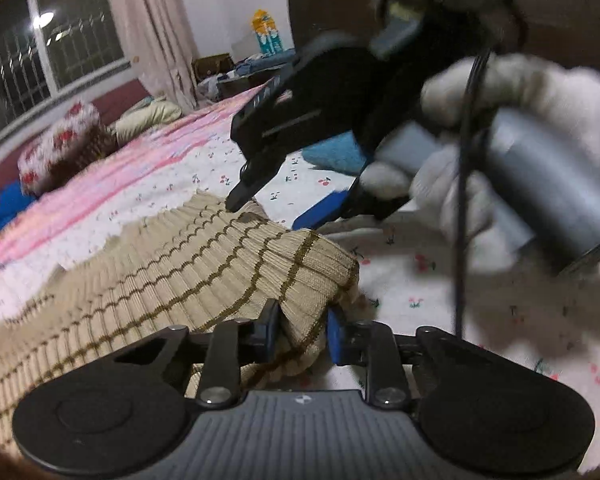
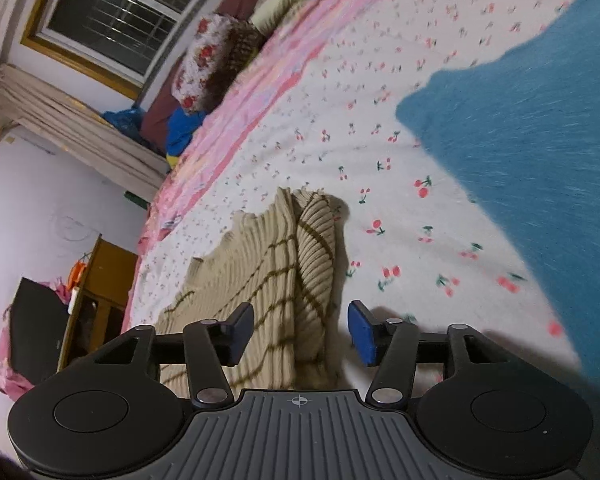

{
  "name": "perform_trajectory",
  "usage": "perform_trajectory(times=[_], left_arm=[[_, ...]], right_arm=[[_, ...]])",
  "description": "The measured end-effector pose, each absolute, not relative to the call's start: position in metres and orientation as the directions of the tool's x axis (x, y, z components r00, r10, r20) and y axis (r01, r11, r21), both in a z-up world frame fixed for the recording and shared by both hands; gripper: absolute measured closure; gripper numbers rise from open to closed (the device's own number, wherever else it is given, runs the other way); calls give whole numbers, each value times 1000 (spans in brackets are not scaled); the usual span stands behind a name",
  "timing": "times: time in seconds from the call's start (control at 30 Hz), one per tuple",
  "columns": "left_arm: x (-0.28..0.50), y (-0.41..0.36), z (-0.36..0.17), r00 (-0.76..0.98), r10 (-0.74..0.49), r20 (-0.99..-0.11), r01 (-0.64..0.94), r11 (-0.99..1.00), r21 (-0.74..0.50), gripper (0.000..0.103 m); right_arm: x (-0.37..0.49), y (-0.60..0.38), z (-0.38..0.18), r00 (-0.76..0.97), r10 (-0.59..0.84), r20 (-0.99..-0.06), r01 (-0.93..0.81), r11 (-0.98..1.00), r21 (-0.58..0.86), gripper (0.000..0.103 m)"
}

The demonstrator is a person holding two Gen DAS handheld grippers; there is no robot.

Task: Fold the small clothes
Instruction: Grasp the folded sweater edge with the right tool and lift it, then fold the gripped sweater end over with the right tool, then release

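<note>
A beige ribbed knit garment with brown stripes [image 1: 172, 276] lies on the cherry-print bed sheet [image 1: 412, 280]. My left gripper [image 1: 302, 332] is shut on a bunched fold of the garment's near edge. In the left wrist view my right gripper [image 1: 284, 208] hovers just past the garment's far edge, held by a white-gloved hand [image 1: 500, 152], one finger touching the fabric. In the right wrist view my right gripper [image 2: 300, 330] is open and empty above the garment [image 2: 276, 272], its fingers astride the folded edge.
A blue cloth [image 2: 540, 140] lies on the sheet to the right. A pink striped blanket [image 1: 112, 176] and floral pillow [image 1: 60, 144] sit towards the window side. A wooden cabinet [image 2: 96, 300] stands beside the bed.
</note>
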State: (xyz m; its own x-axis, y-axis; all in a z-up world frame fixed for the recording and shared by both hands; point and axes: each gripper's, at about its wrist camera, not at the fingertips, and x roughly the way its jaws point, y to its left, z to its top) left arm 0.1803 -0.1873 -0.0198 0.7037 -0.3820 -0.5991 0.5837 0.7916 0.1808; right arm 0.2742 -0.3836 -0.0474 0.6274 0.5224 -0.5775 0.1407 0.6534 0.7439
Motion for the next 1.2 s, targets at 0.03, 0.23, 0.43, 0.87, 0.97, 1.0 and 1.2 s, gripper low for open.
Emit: perform_trajectory(times=[0.03,0.23,0.43,0.87,0.97,1.0,1.2], left_arm=[[182,-185,-19,698,-389,-601,582,797,160,75],[184,-176,-14,683,-419,-598,584,805,103,76],[186,-167,-6,678,-449,-582,582,811,53,78],[184,-70,48,748,-489,-448,445,871,-207,83],[180,-30,58,792,-448,-414,375,893,-249,83],[180,-18,59,804,-433,-409,353,899,-257,83],[177,51,54,853,-320,-412,210,934,-290,83]], right_arm=[[278,-383,-51,625,526,-576,145,647,748,48],[300,-374,-57,630,530,-567,112,660,742,48],[313,-366,-53,608,510,-608,88,718,690,77],[311,-321,25,668,545,-507,-33,702,711,87],[318,-286,46,658,567,-495,-81,707,703,87],[321,-272,51,651,574,-496,-97,712,696,88],[336,-190,62,601,613,-514,-168,725,668,88]])
